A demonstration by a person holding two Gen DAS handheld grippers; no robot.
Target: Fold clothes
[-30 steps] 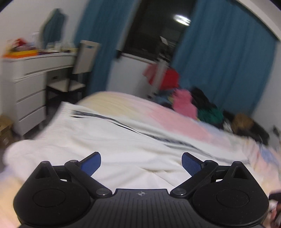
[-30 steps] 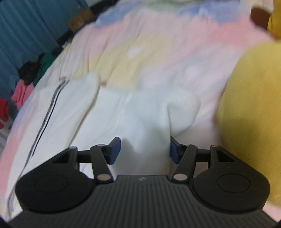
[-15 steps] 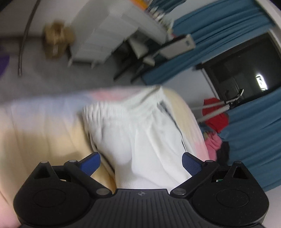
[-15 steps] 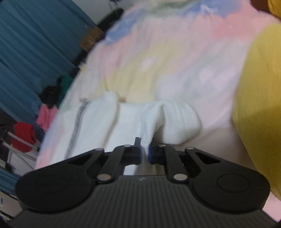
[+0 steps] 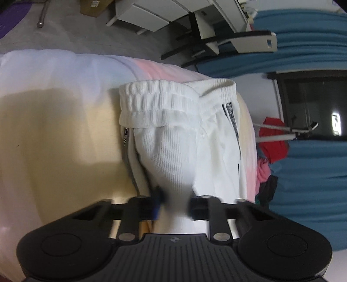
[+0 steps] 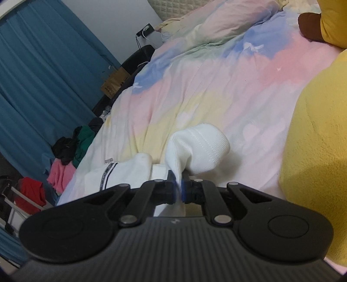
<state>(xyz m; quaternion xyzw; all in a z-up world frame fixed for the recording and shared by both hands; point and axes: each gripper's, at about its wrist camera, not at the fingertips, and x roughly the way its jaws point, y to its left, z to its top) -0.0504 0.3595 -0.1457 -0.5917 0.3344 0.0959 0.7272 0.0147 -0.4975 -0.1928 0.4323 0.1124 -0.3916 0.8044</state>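
Note:
White trousers [image 5: 177, 151] with a ribbed elastic waistband [image 5: 164, 102] and dark side stripes lie on the pastel bedspread [image 5: 54, 134]. In the left wrist view my left gripper [image 5: 173, 206] is closing its jaws, and a bunched fold of the white fabric just below the waistband is pinched between the blue pads. In the right wrist view my right gripper [image 6: 178, 191] is shut on the trousers at a leg end; the ribbed cuff [image 6: 199, 147] stands up past the fingertips, raised off the bedspread [image 6: 216, 86].
A big yellow plush thing [image 6: 321, 141] fills the right side of the bed. Pillows [image 6: 216, 23] lie at the head. Loose clothes [image 6: 71, 151] are heaped by the blue curtain [image 6: 43, 76]. White drawers [image 5: 173, 10] and a chair [image 5: 238, 41] stand beyond the bed's edge.
My left gripper swung down to the waistband end, rolled over, and its wide-open jaws closed on the fabric. My right gripper shut on the leg end and lifted the cuff slightly.

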